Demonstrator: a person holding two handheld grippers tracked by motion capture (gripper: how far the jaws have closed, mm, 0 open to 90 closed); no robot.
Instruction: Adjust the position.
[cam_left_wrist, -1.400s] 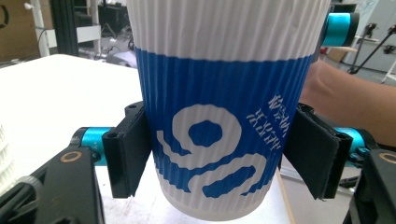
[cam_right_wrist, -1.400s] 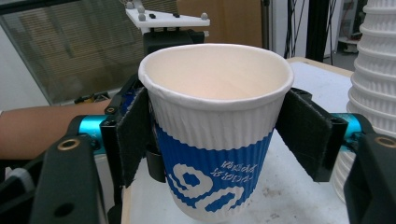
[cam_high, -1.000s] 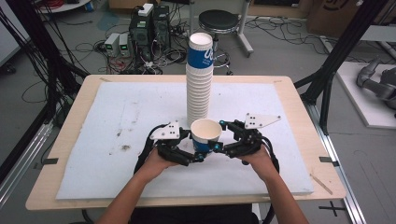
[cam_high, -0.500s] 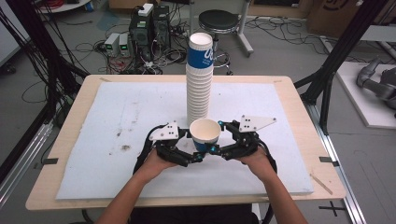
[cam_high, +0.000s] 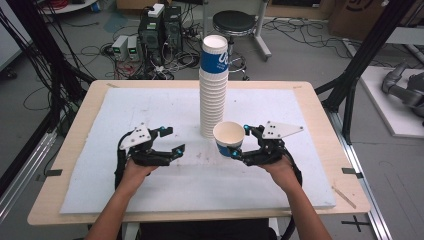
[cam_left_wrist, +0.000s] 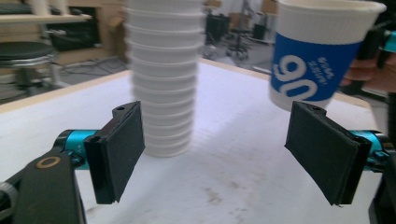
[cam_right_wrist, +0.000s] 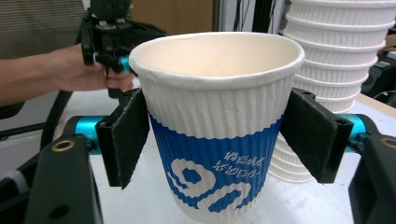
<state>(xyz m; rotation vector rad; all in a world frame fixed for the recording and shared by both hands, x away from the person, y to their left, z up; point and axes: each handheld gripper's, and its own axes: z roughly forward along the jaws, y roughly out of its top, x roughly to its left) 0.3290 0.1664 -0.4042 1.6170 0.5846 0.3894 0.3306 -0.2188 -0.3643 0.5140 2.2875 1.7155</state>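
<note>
Handover looks finished: the blue-and-white ribbed paper cup (cam_right_wrist: 217, 126) sits upright between the black pads of the right gripper (cam_high: 248, 146), which press on its two sides and carry it alone, just clear of the white foam sheet (cam_high: 280, 185) covering the wooden table (cam_high: 345, 200); a second ago both grippers crowded around that cup close in front of the person, and now the left gripper (cam_high: 172, 140) has let go and slid off sideways, well apart from it; its jaws have just been opening and stand wide with nothing between them, the cup showing beyond and outside its right pad (cam_left_wrist: 322, 158) in the left gripper view; the tall stack of white ribbed paper cups (cam_high: 214, 85), topped by one with a blue band, stands just behind the right gripper's fingertips and ahead of the left one's. My reading is that the single cup is now free to be placed or stacked by the right hand alone.
</note>
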